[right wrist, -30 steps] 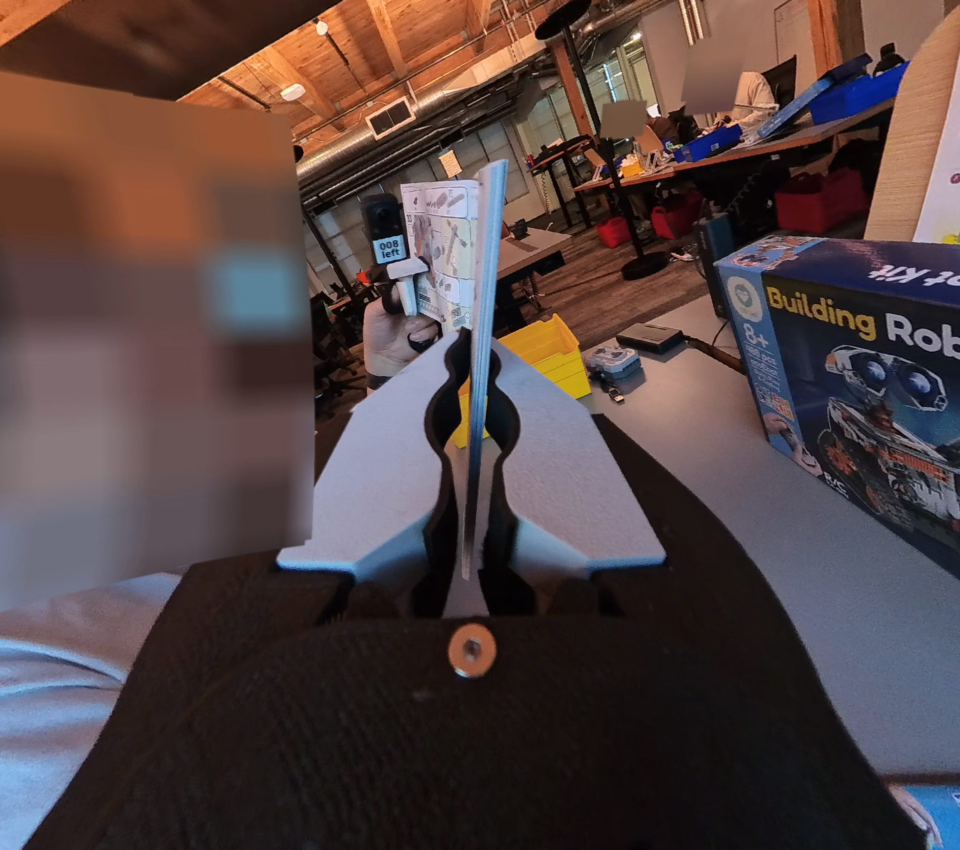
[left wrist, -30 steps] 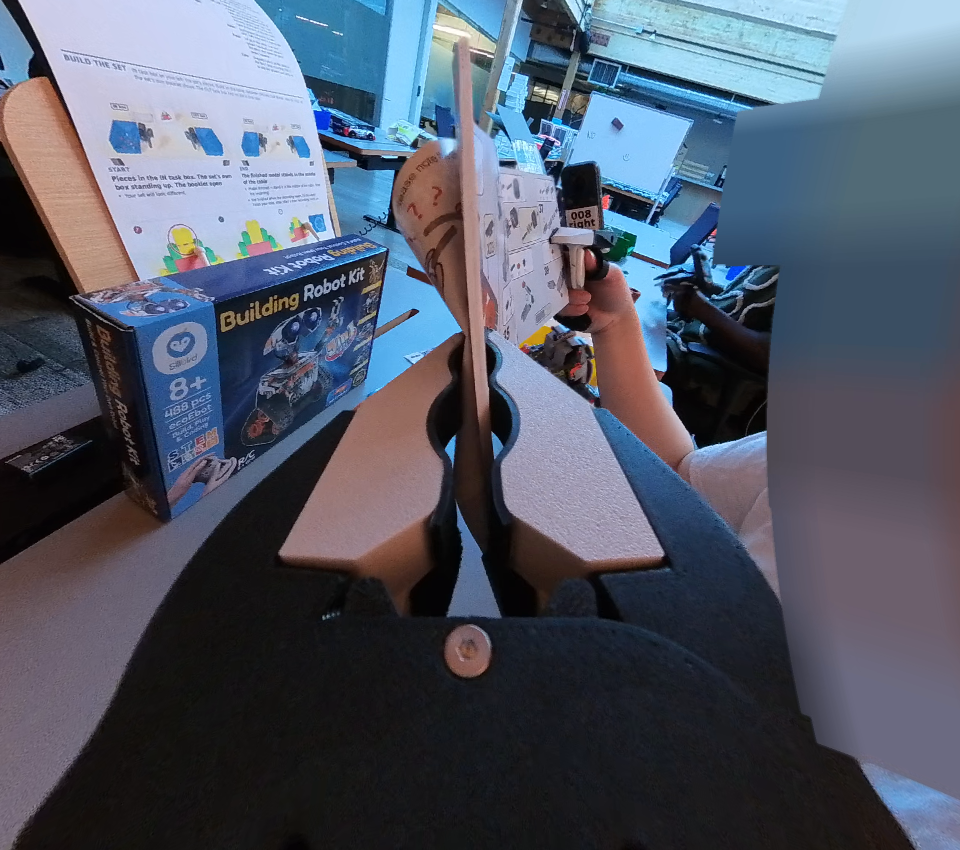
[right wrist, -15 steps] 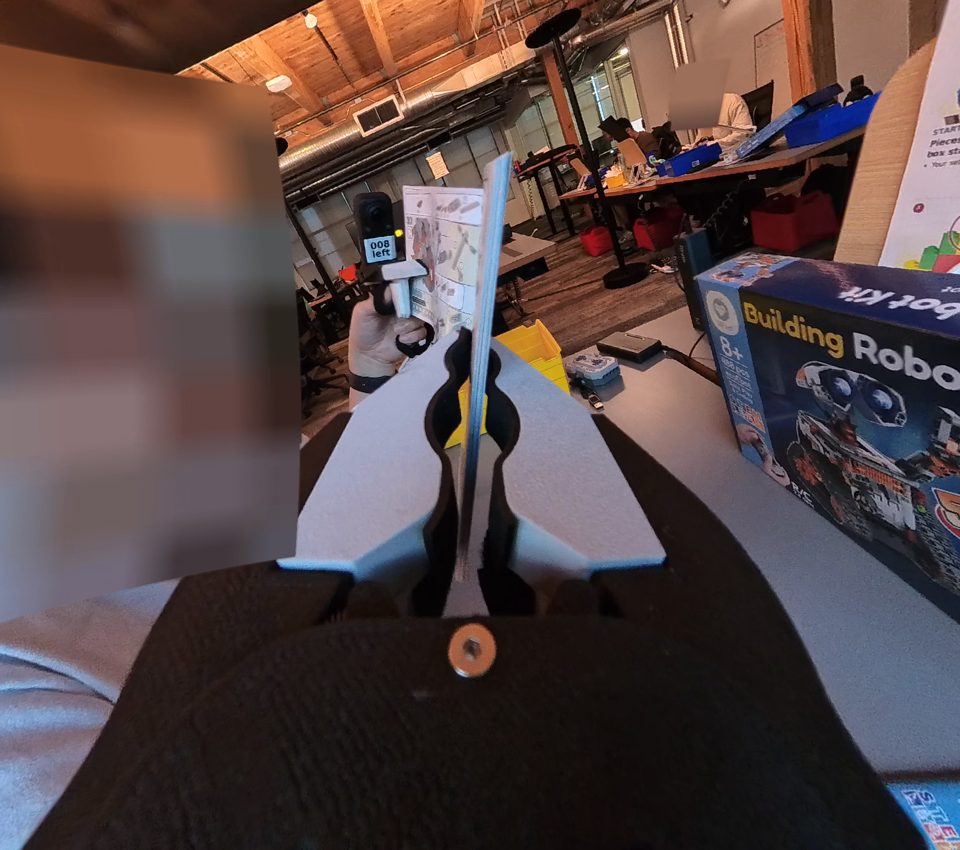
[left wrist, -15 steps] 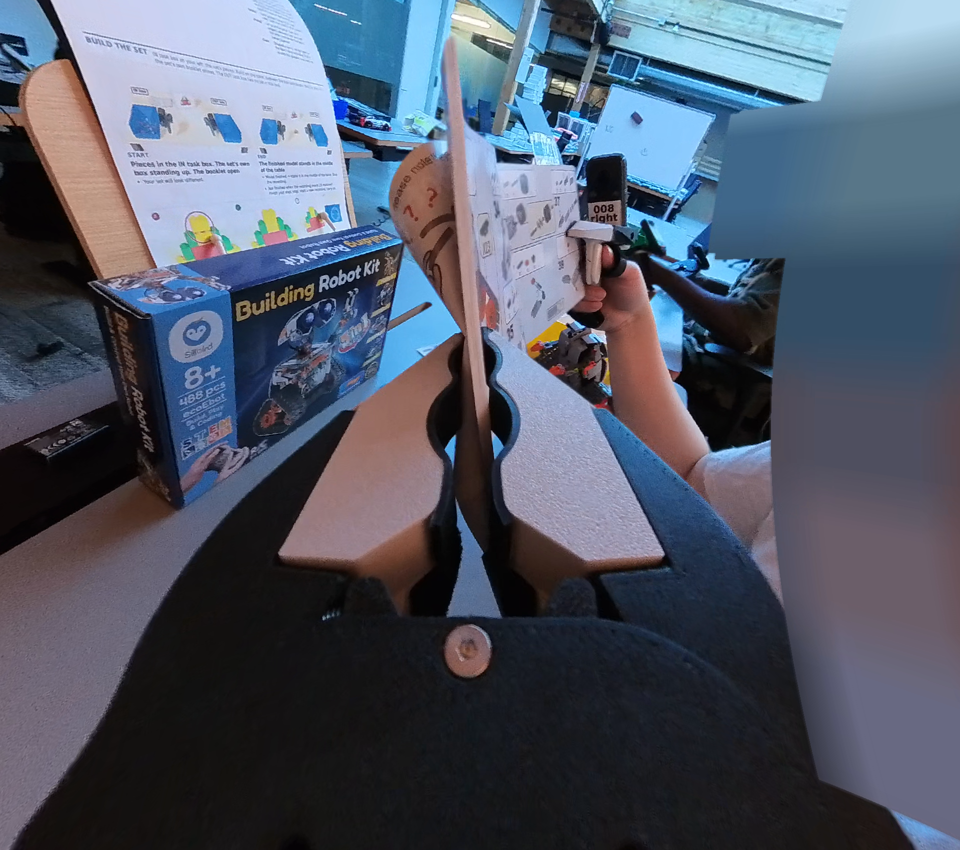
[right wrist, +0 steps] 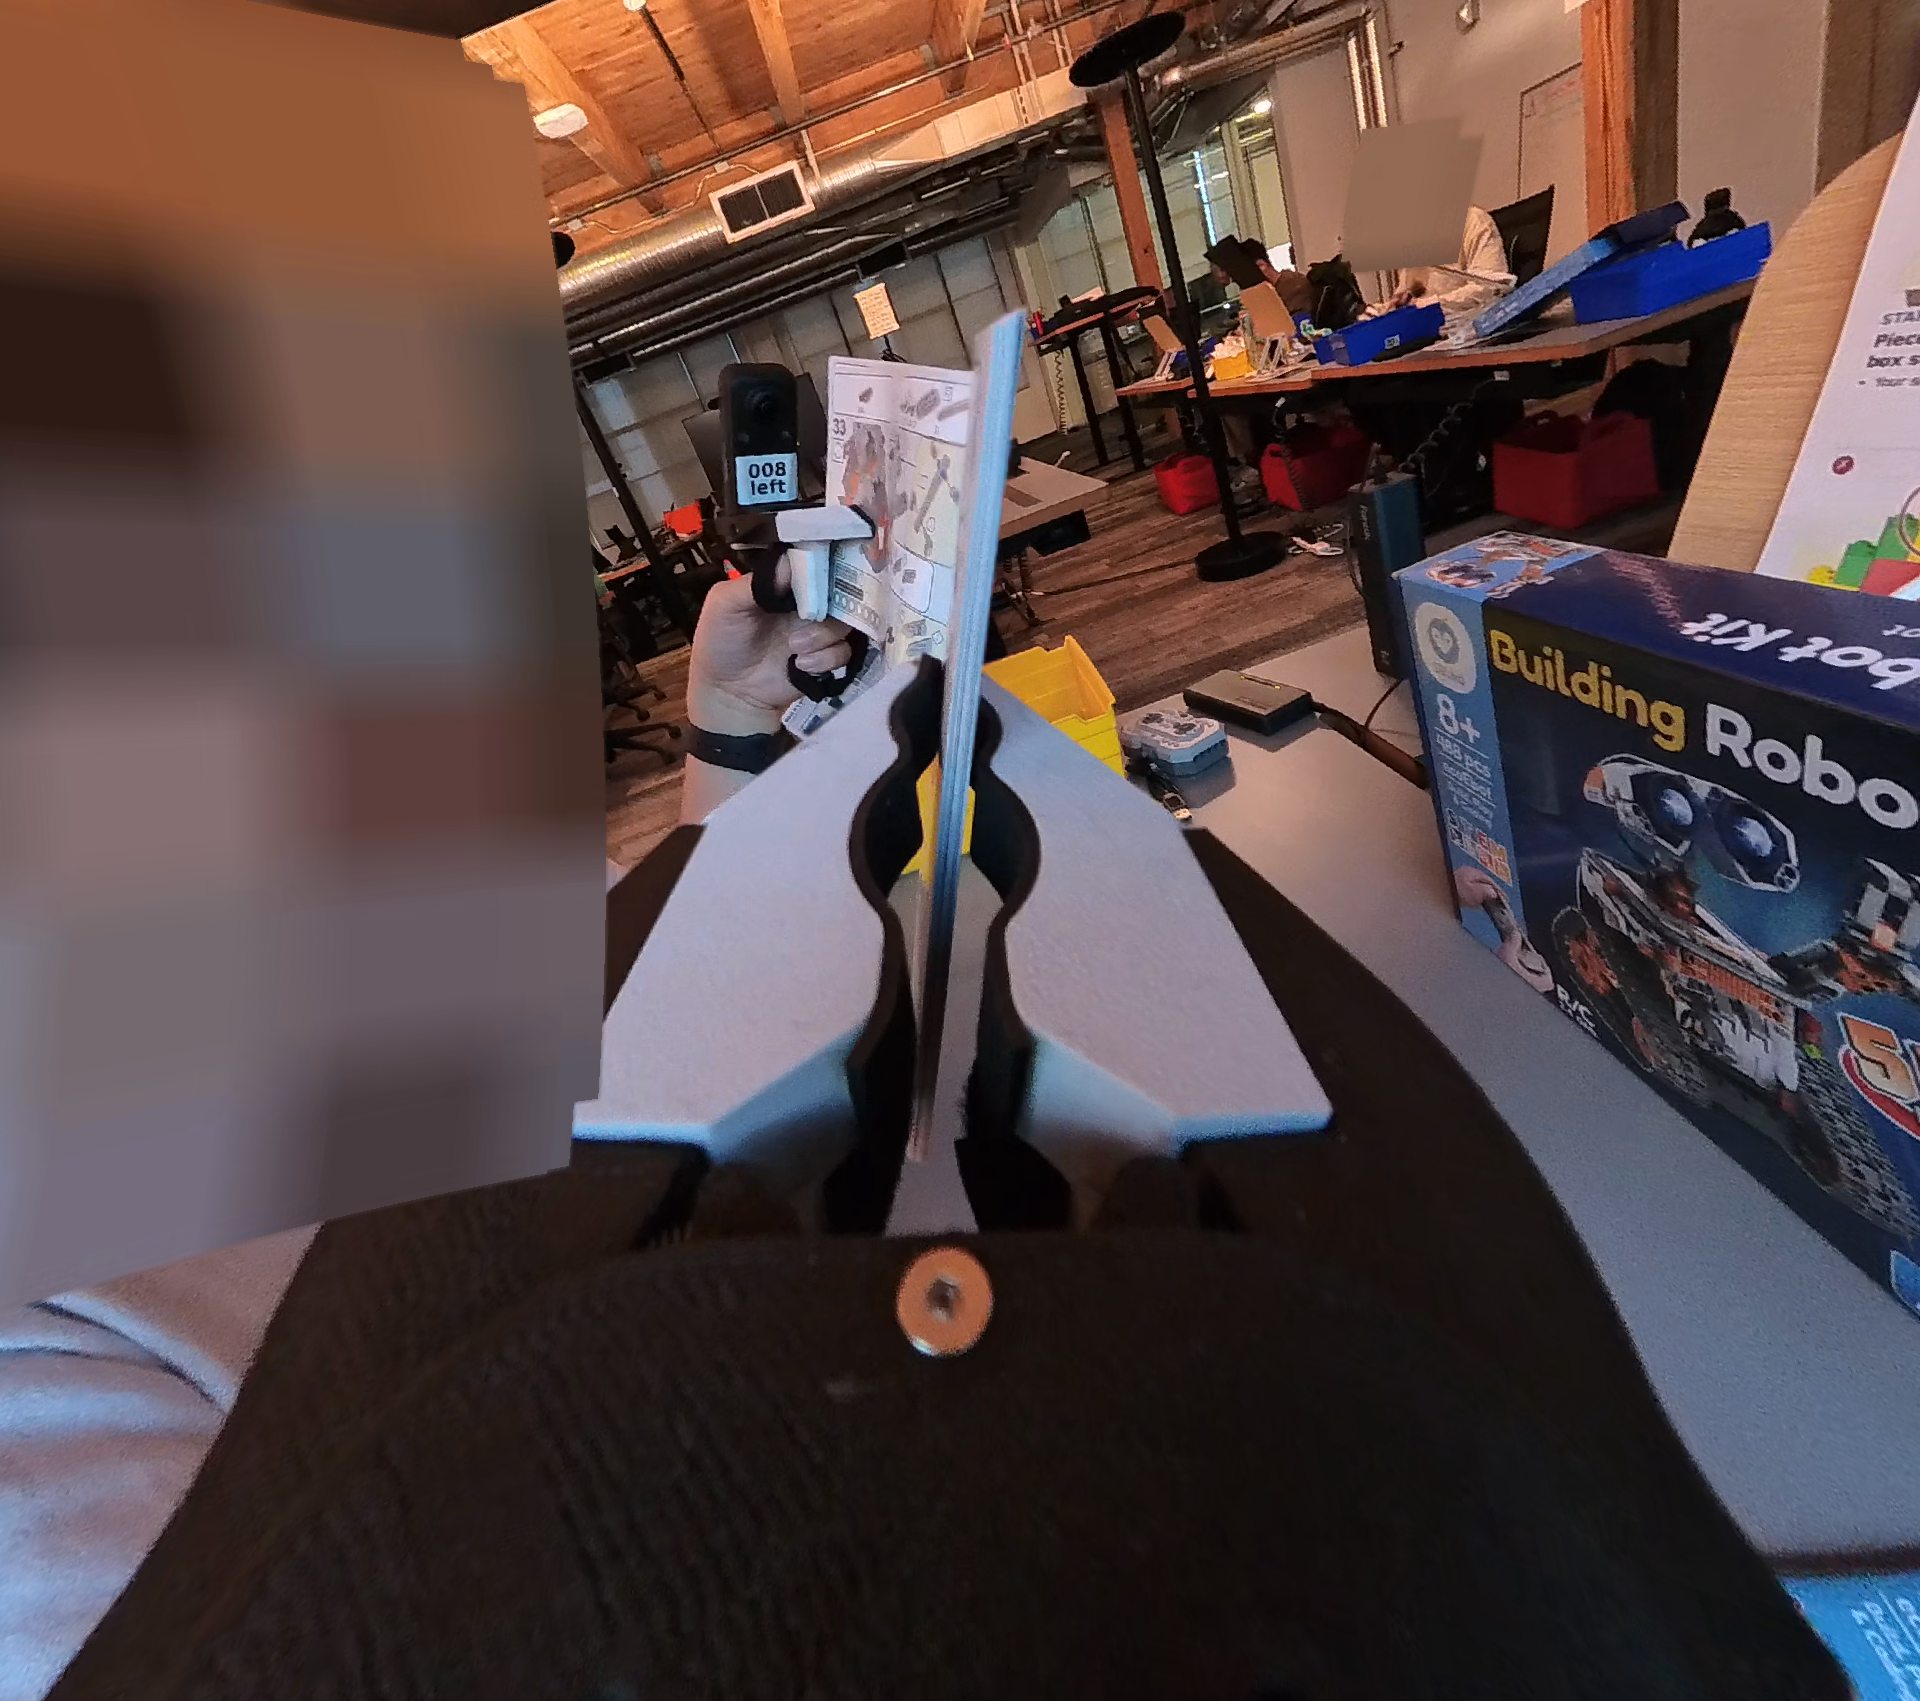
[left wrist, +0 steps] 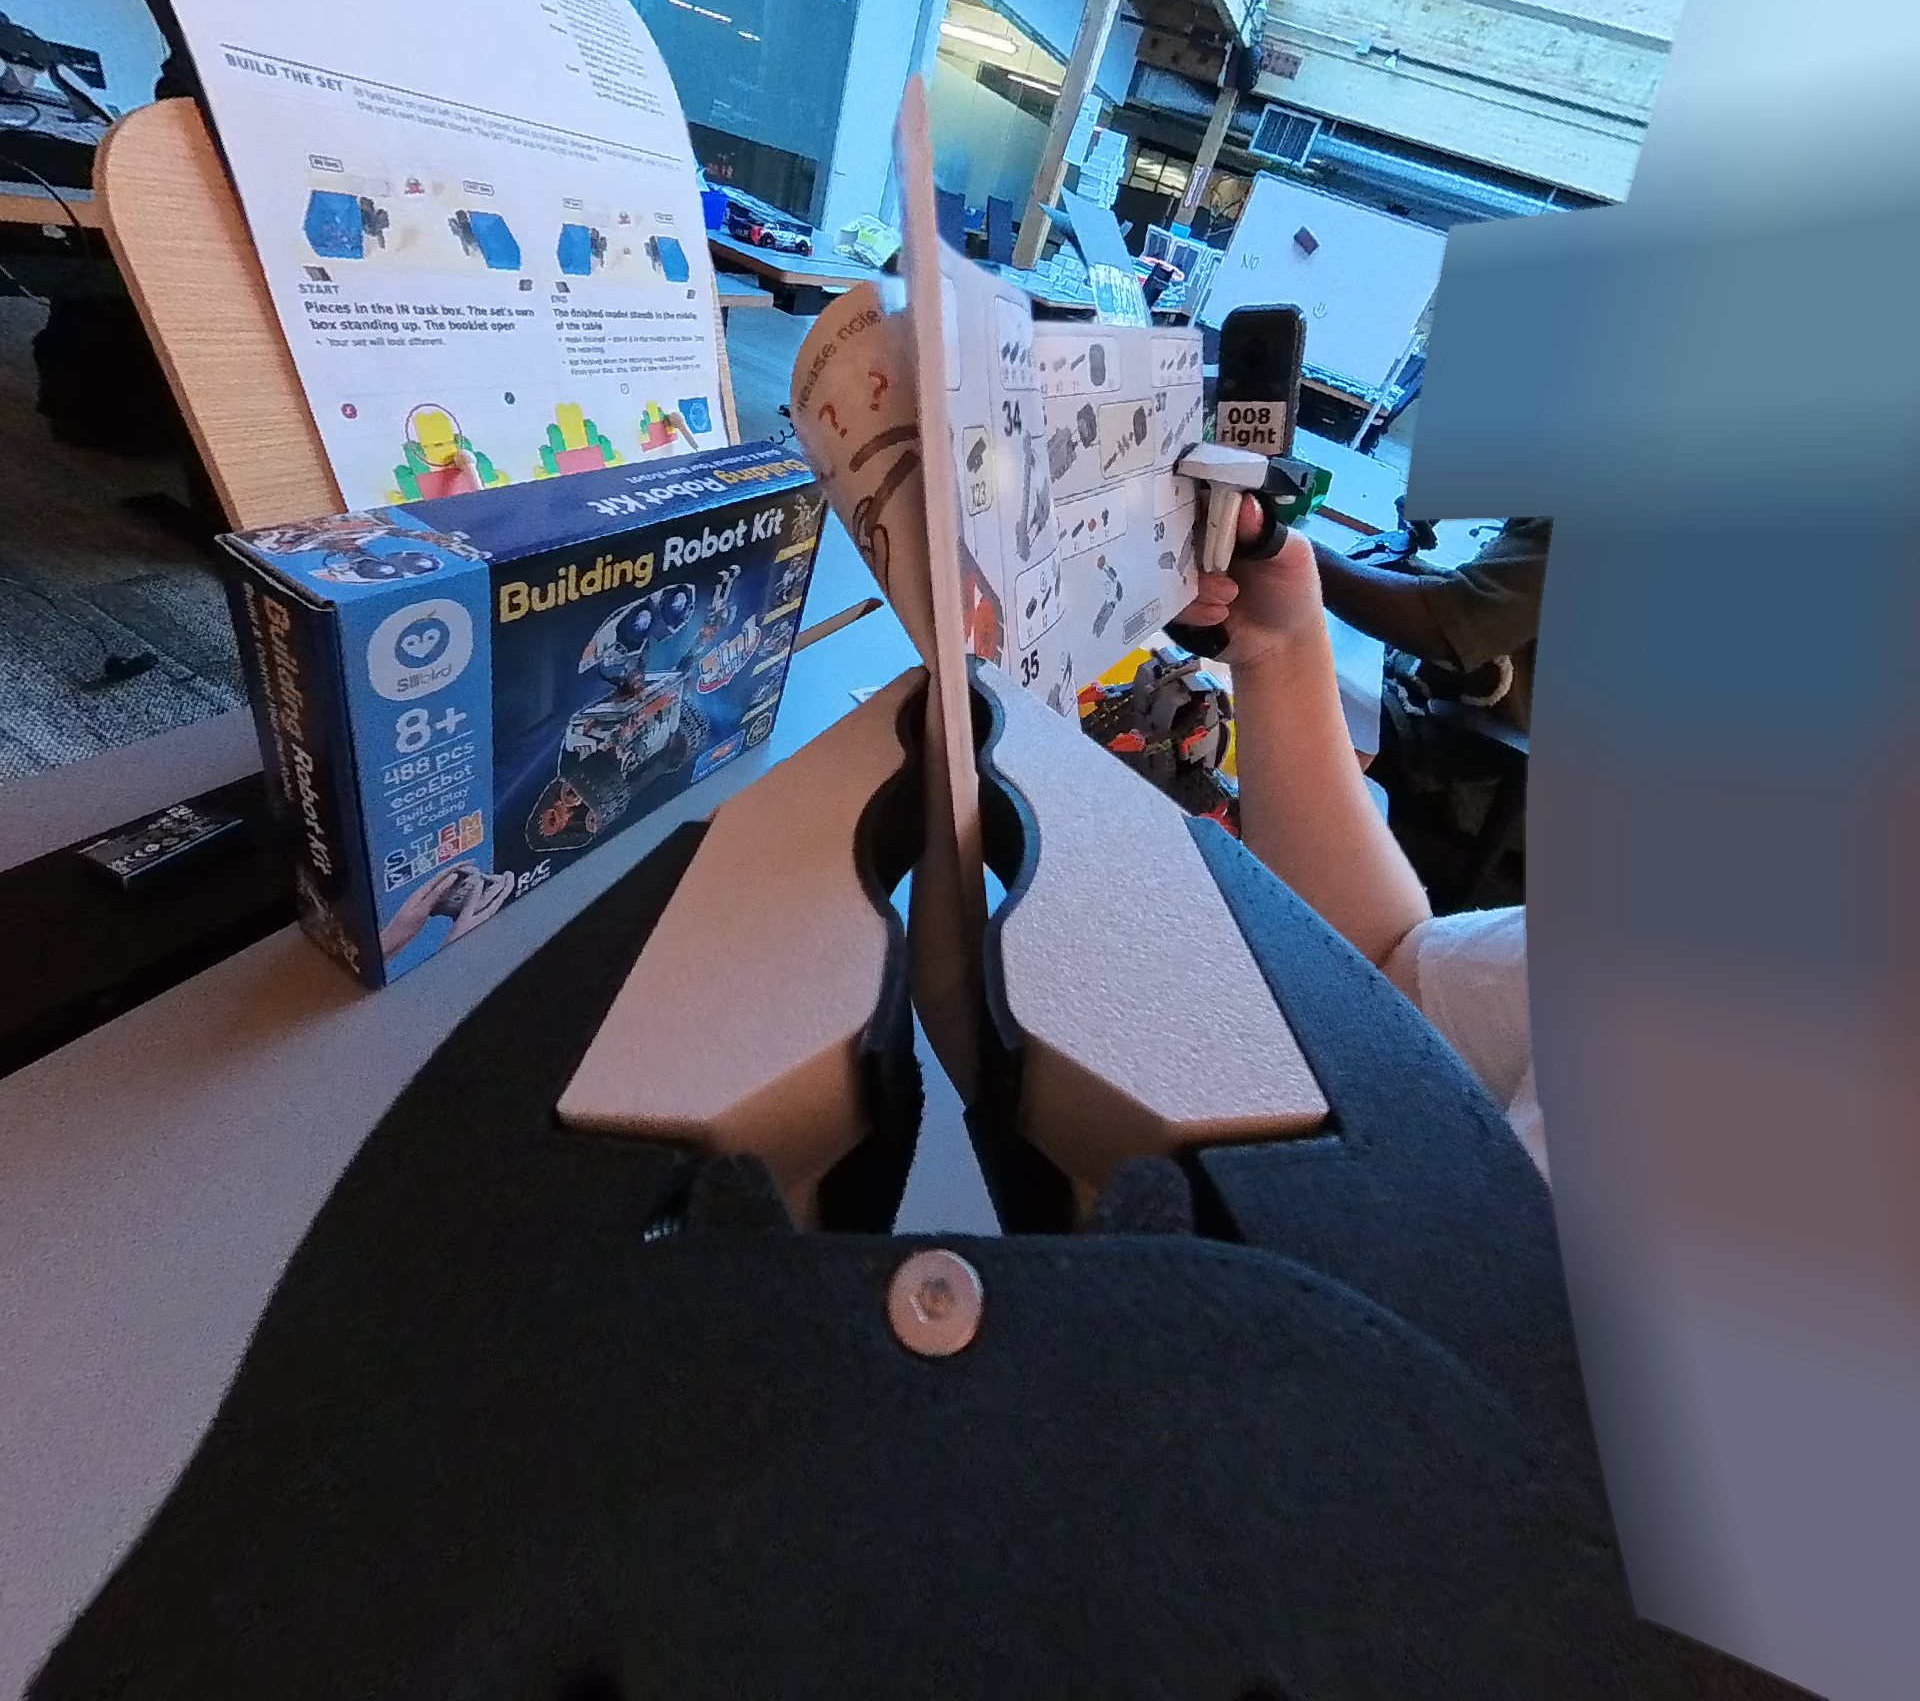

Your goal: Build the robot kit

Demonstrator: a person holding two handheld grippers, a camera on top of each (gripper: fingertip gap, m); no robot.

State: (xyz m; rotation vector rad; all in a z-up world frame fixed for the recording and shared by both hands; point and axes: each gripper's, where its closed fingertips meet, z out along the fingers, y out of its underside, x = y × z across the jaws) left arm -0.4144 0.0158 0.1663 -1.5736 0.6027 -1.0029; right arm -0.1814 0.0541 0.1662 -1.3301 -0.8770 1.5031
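Note:
An open instruction booklet (left wrist: 1081,488) is held up in the air above the grey table (left wrist: 156,1184), stretched between both grippers. My left gripper (left wrist: 948,695) is shut on one edge of it, so I see that side edge-on. My right gripper (right wrist: 951,706) is shut on the opposite edge; its printed pages (right wrist: 904,498) face left. Each view shows the other gripper at the booklet's far end, the right one (left wrist: 1221,508) and the left one (right wrist: 821,560), each in a person's hand. A blue robot kit box (left wrist: 540,695) stands on the table beside the booklet and also shows in the right wrist view (right wrist: 1704,872).
A printed sheet on a wooden stand (left wrist: 436,197) rises behind the box. A dark toy model (left wrist: 1174,716) and a yellow bin (right wrist: 1049,695) sit beyond the booklet. A grey controller (right wrist: 1174,732) and a black device (right wrist: 1252,701) lie on the table. People sit at far desks. One gripper's finger ends stand about 25 centimeters off the other's.
Both grippers stay shut on the booklet. The blue box has drifted right in the left wrist view and left in the right wrist view, so both grippers have turned slightly towards it.

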